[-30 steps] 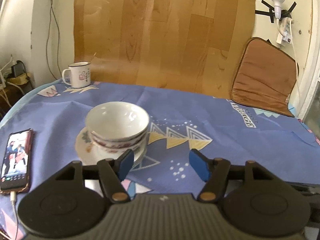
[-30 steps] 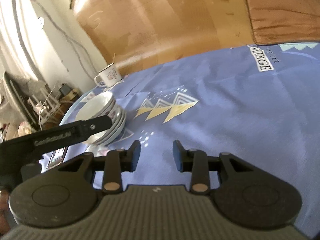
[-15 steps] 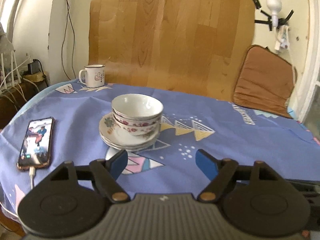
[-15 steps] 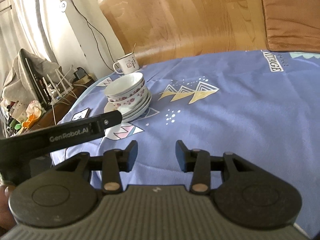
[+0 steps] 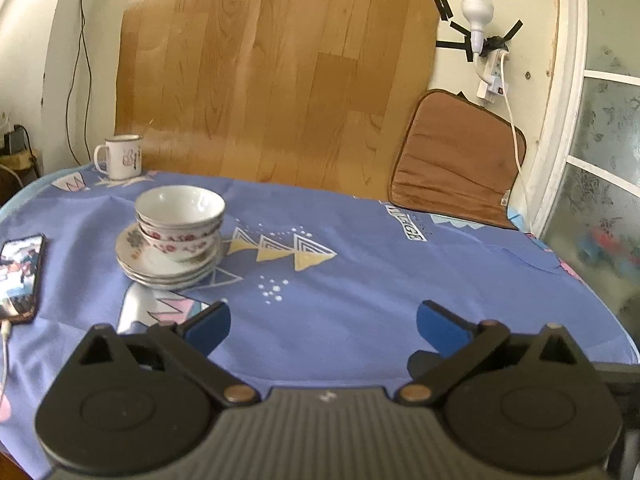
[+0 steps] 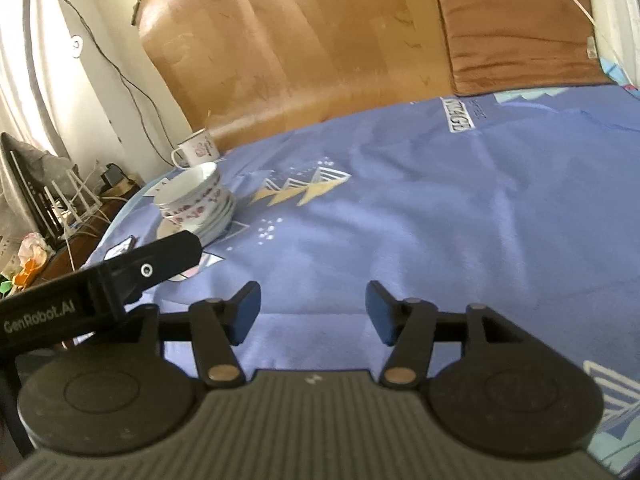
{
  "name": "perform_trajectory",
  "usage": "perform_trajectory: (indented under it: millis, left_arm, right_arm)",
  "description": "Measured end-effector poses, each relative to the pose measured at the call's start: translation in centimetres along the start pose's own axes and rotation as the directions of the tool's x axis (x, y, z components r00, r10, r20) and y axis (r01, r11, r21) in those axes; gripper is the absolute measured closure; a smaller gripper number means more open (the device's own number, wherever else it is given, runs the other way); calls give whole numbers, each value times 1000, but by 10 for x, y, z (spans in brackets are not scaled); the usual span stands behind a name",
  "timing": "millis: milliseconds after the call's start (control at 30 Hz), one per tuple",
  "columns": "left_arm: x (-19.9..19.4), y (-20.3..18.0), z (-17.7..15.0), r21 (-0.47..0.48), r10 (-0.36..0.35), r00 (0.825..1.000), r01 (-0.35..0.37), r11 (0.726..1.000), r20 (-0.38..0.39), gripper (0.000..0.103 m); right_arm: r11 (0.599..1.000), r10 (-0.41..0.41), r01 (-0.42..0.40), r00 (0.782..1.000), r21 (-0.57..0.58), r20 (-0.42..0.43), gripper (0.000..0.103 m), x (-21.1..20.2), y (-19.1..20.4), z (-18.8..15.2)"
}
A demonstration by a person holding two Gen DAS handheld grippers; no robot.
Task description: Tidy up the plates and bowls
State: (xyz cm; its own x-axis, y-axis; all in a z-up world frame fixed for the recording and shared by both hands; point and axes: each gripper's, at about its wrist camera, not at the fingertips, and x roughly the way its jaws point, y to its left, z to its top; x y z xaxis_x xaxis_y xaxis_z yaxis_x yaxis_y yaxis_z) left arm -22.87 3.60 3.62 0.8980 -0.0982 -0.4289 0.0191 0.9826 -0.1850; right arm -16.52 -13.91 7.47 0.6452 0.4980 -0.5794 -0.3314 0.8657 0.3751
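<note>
White bowls with a red flower band [image 5: 180,220] sit nested on a pile of white plates [image 5: 168,268] at the left of the blue tablecloth. The same bowls [image 6: 192,196] and plates [image 6: 218,224] show far left in the right wrist view. My left gripper [image 5: 323,325] hangs well back from the stack, near the table's front edge, jaws opening wide with nothing between them. My right gripper [image 6: 313,314] is over bare cloth, jaws opening and holding nothing. The left gripper's black body [image 6: 120,276] crosses the right wrist view in front of the plates.
A white enamel mug [image 5: 120,157] stands at the back left. A phone [image 5: 20,276] on a cable lies at the left edge. A brown cushion [image 5: 456,160] leans on the wall at the back right. A wire rack and clutter [image 6: 60,208] stand beside the table.
Both grippers have drawn back from the stack, which now looks smaller and farther away. Both pairs of jaws have spread wider. The bowls and plates have stayed put.
</note>
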Motion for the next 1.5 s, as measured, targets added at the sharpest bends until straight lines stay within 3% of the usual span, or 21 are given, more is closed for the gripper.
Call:
perform_trajectory:
  millis: [133,233,433,833,1000,1167,1333,1500]
  left_arm:
    - [-2,-2,-1,-15,31,999,-31,999,8,0]
    - [-5,-1,-1,-11,43,999,-43,999,26,0]
    - [-12,-3,-1,-1,84,992,-84,996,91,0]
    - [-18,-11,-4,35,40,994,-43,998,104,0]
    - [-14,-10,-4,18,80,992,-82,996,93,0]
    - [-15,-9,-5,8,162,979,-164,986,126,0]
    - [-16,-12,-5,22,280,945,-288,957,172,0]
    - [-20,-15,-5,58,301,935,-317,947,187,0]
  right_arm:
    - [1000,0,0,1000,-5,9,42,-7,-2,-3]
    - [1000,10,-10,1000,-5,10,34,-8,-1,-3]
    - [1000,23,-23,1000,-15,15,27,-9,3,-3]
    - [1000,24,-24,1000,0,12,26,-8,-1,-3]
    - [1000,22,-22,1000,1,13,26,-9,1,-4]
    - [1000,25,-25,1000,-17,13,26,-9,2,-5]
    - [1000,21,-21,1000,-23,14,26,-9,2,-5]
    - [999,21,-20,1000,-36,16,26,-10,3,-5]
